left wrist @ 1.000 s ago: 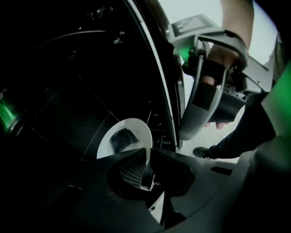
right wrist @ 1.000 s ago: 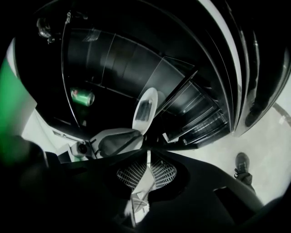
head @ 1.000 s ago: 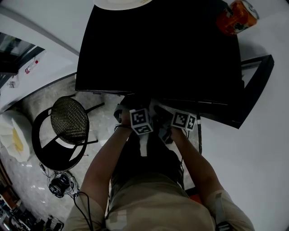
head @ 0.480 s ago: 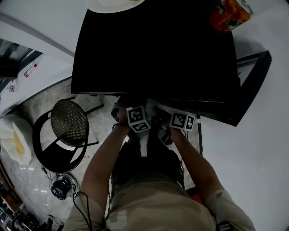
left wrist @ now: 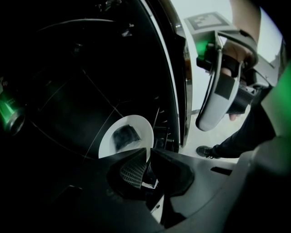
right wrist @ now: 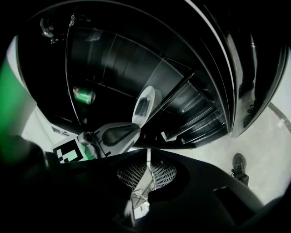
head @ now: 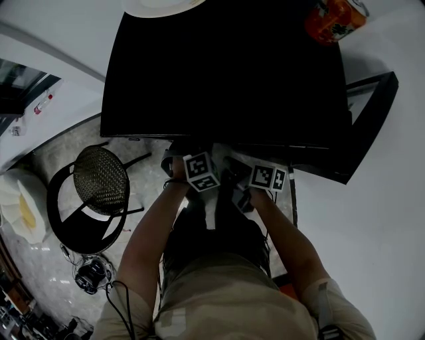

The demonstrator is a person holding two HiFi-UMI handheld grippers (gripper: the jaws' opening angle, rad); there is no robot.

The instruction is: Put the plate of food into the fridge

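On black table (head: 226, 73), plate (head: 159, 5) cut off, food (left wrist: 123, 136) murky, left hand-held gripper (left wrist: 148, 150), right hand-held gripper (right wrist: 148, 151) both closed

Head view from above, steeply down over both forearms (head: 156, 226) onto the black bench (head: 226, 73), left gripper view low along its jaws across that bench toward the white plate (left wrist: 142, 124), right gripper view close alongside, sharing that plate and showing the left gripper (right wrist: 131, 130)

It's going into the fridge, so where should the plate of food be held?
By its bare rim on the near side, coming in edge-on: the plate is thin and flat, the food sits mid-plate. The left gripper is shut there.
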